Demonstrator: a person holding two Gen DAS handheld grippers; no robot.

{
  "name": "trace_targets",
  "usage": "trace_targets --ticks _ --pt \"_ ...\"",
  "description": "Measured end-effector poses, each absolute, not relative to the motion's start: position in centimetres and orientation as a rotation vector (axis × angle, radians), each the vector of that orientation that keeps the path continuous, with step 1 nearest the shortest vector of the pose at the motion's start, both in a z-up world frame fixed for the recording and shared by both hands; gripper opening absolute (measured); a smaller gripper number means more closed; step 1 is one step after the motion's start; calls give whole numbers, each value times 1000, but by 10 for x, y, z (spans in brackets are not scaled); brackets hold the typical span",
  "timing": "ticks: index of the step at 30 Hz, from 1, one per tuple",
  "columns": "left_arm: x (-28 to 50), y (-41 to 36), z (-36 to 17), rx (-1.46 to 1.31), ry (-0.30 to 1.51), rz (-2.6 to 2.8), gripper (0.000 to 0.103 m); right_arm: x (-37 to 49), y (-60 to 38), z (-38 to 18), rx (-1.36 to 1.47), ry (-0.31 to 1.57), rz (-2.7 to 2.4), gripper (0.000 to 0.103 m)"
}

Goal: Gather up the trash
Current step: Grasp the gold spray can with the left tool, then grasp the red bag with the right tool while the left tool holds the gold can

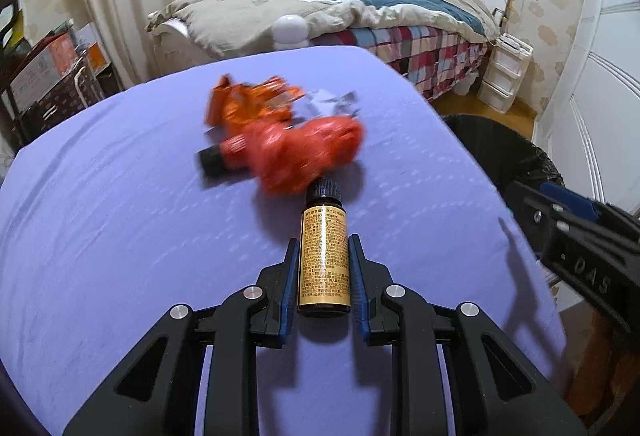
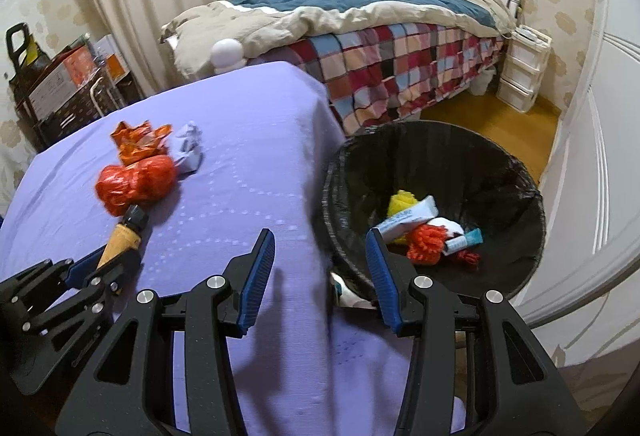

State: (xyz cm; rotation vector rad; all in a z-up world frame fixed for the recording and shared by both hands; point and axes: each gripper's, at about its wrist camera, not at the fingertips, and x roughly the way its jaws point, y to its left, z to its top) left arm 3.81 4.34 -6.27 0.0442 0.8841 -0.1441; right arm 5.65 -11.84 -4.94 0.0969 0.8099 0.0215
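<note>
Left gripper (image 1: 324,268) pinches the small gold-labelled bottle (image 1: 324,260) at frame centre; right gripper (image 2: 320,268) jaws spread, empty; next, carry it over the bin (image 2: 520,172).

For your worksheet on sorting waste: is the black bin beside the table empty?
No, the bin already holds several things, among them a yellow scrap and a white packet.

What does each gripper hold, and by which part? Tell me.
The left gripper grips the small brown glass bottle with a gold label by its lower body. The right gripper is open, empty.
</note>
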Motion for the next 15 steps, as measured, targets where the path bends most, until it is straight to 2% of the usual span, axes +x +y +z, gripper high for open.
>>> trace_targets --ticks 10,12,15 --pt "26 134 -65 -51 888 14 25 60 -51 -55 15 846 168 48" --pt "25 153 -65 -67 885 51 25 61 -37 -58 3 862 203 60" --pt "25 181 -65 -104 883 99 25 62 -20 -59 -31 870 228 63"
